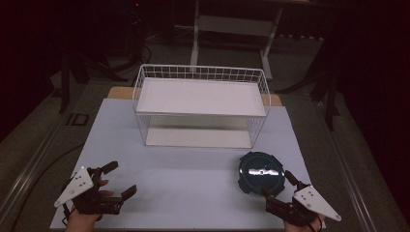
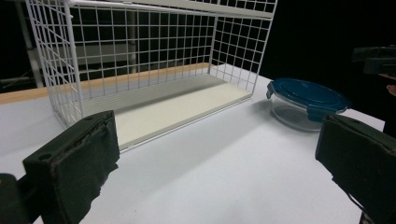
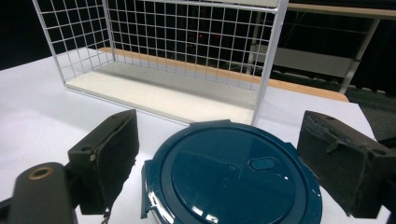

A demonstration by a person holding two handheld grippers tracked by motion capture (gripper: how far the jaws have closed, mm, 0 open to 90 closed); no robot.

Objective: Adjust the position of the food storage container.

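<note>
Right gripper view: right gripper [image 3: 212, 158] fingers spread around glass container [image 3: 231, 179] with blue lid; likely heavy, slippery, fragile; grip lid rim. Left gripper [image 1: 115, 180] spread, empty.

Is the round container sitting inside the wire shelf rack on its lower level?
No. In the high view the blue-lidded container sits on the table in front of the white wire rack, near the right hand-held gripper.
</note>
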